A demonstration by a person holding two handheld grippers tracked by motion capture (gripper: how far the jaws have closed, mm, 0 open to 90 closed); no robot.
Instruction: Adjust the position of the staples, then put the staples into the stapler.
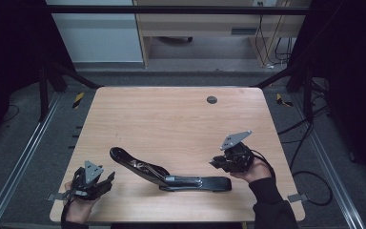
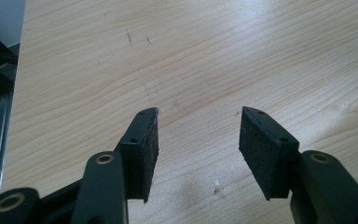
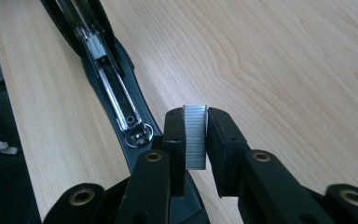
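A black stapler (image 1: 167, 174) lies opened flat on the wooden table (image 1: 171, 114) near the front edge, its top arm raised toward the left and its metal channel (image 3: 107, 70) exposed. My right gripper (image 3: 196, 135) is shut on a silver strip of staples (image 3: 195, 135), held just above the stapler's base end (image 3: 137, 135). In the high view the right gripper (image 1: 218, 162) hovers beside the stapler's right end. My left gripper (image 2: 198, 149) stands open over bare wood at the front left corner, seen from above as the left gripper (image 1: 106, 181).
A small dark round grommet (image 1: 212, 99) sits in the table's far side. Metal frame rails (image 1: 24, 152) run along both sides of the table, and cables (image 1: 310, 143) lie on the floor to the right.
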